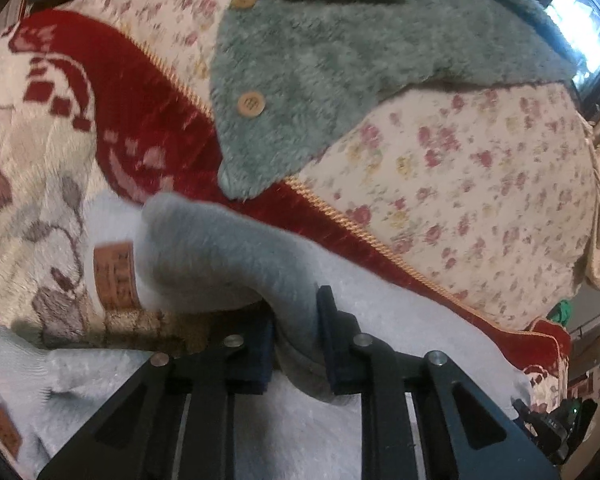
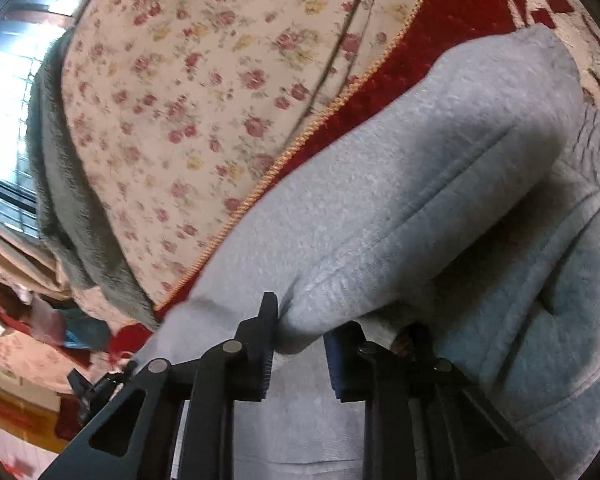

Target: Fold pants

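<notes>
The light grey fleece pants (image 1: pixel 228 248) lie on a red and cream patterned blanket (image 1: pixel 140 92), with a brown leather label (image 1: pixel 114 276) on one end. My left gripper (image 1: pixel 296 344) is shut on a raised fold of the pants. In the right wrist view the pants (image 2: pixel 420 184) are doubled over in a thick fold. My right gripper (image 2: pixel 300 344) is shut on the edge of that fold. The other gripper shows small at the edge of each view (image 1: pixel 556 420) (image 2: pixel 96 388).
A green fuzzy jacket (image 1: pixel 340 60) with wooden buttons lies on a floral sheet (image 1: pixel 480 184) beyond the blanket. It also shows in the right wrist view (image 2: pixel 68 216). A bright window (image 2: pixel 8 68) is at the far side. Cluttered cloth lies off the bed edge (image 2: pixel 28 320).
</notes>
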{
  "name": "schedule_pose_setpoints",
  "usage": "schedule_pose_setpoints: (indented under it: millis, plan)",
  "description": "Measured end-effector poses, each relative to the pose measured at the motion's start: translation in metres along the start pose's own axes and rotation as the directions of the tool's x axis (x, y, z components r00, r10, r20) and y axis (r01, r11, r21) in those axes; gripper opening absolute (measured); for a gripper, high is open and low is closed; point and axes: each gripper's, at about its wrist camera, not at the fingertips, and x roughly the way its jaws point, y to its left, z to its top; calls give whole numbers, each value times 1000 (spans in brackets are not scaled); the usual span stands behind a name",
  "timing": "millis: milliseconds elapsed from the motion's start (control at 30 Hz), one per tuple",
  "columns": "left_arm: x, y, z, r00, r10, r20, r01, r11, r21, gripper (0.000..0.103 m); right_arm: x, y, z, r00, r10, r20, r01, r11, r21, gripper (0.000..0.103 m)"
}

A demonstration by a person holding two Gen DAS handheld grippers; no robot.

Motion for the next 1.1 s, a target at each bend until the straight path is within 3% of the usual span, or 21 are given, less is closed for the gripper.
schedule_pose_setpoints:
  millis: [633, 1100]
  plan:
    - [-75, -14, 4, 998, -34, 49, 31, 998, 60, 19, -54, 45, 7, 985, 158, 66, -152, 985, -84, 19]
    - [-118, 18, -46, 997, -63, 49, 60, 997, 53, 19, -94, 33, -35, 974, 224, 26, -221, 971, -87, 18]
